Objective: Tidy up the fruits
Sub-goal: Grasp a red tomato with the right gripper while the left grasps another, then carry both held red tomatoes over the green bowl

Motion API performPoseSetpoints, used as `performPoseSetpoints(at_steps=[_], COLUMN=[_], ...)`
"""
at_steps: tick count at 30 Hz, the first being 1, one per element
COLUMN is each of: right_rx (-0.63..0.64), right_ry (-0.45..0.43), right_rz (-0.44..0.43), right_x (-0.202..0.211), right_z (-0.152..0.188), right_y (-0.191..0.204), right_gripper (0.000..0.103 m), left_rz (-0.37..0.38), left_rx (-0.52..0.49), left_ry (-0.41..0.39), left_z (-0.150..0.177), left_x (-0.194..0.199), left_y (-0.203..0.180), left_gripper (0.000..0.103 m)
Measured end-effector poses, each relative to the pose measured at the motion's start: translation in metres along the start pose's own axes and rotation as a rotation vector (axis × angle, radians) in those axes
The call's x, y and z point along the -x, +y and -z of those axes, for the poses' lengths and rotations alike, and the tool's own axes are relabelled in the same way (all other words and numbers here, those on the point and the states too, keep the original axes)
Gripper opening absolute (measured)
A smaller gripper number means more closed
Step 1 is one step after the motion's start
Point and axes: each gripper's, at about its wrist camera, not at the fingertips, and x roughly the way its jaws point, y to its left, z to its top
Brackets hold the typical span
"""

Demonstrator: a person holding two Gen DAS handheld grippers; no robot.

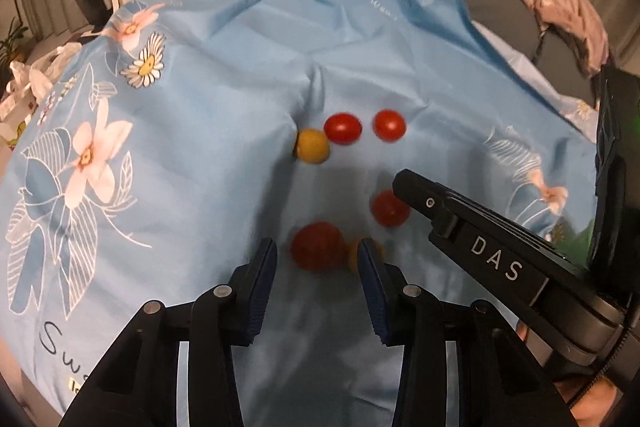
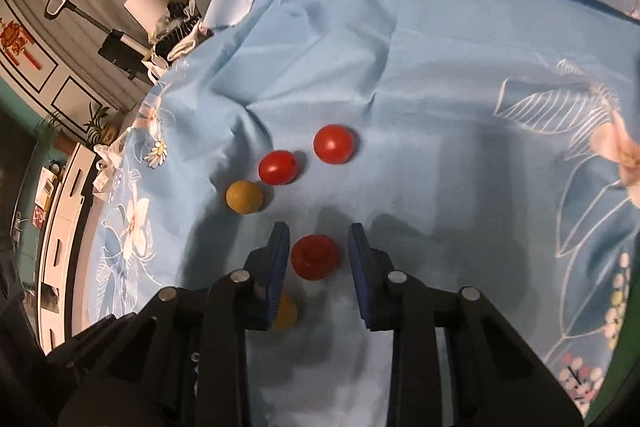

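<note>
Both grippers hang open over the blue cloth (image 1: 224, 75): the right gripper (image 2: 318, 259) straddles a red tomato (image 2: 315, 257) without pinching it, and the left gripper (image 1: 318, 259) frames another red one (image 1: 317, 246). Risk: a finger nudges the yellow tomato (image 2: 285, 313) just beside it and everything rolls along the wrinkles.

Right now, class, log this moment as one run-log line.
left gripper: open over red tomato | right gripper: open around red tomato | blue cloth
</note>
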Motion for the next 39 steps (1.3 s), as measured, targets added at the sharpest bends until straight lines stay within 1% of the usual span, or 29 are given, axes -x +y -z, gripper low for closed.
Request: performPoseSetpoints(at_steps=[2,4,7,10,11,12,15,19,22,26,31,35,39], right_rx=[0.001,-0.001,0.004,0.01,0.011,0.006,-0.008,-0.051,-0.061,-0.078,-0.09,-0.105,-0.11], right_ry=[0.014,0.024,0.036,0.039,0.035,0.032,0.033,0.023,-0.013,-0.079,-0.164,-0.221,-0.28], right_rz=[-0.003,-0.001,-0.017,-0.023,-0.023,-0.026,-0.035,-0.043,-0.04,-0.04,-0.015,-0.002,0.029], right_x=[-0.004,-0.008,-0.011,-0.015,-0.015,-0.015,-0.014,-0.006,0.01,0.039,0.072,0.097,0.122], right_z=[0.0,0.002,0.005,0.007,0.007,0.007,0.008,0.011,0.012,0.014,0.017,0.021,0.028], right_y=[-0.001,-0.002,0.0,0.001,0.002,0.001,-0.002,-0.008,-0.011,-0.016,-0.019,-0.025,-0.029], right_gripper=[0.03,0.03,0.031,0.03,0.029,0.027,0.027,0.027,0.027,0.026,0.026,0.026,0.026], left_rz=[-0.007,-0.005,-0.024,-0.003,-0.003,-0.005,-0.007,0.0,0.016,0.058,0.088,0.122,0.159], left_rx=[0.005,0.007,0.007,0.025,0.03,0.026,0.016,0.002,-0.019,-0.049,-0.099,-0.125,-0.154], left_ry=[0.015,0.026,0.018,0.055,0.051,0.039,0.018,0.011,-0.013,-0.06,-0.139,-0.175,-0.213], left_z=[0.001,0.001,0.002,0.002,0.002,0.002,0.001,0.002,0.001,0.003,0.007,0.007,0.011], left_x=[-0.005,-0.01,-0.013,-0.022,-0.023,-0.023,-0.023,-0.016,-0.008,0.012,0.038,0.05,0.065], left_y=[0.0,-0.001,-0.001,0.0,0.0,0.0,-0.001,-0.005,-0.014,-0.027,-0.042,-0.052,-0.063], left_gripper=[0.039,0.039,0.038,0.036,0.033,0.033,0.032,0.032,0.032,0.032,0.032,0.032,0.032])
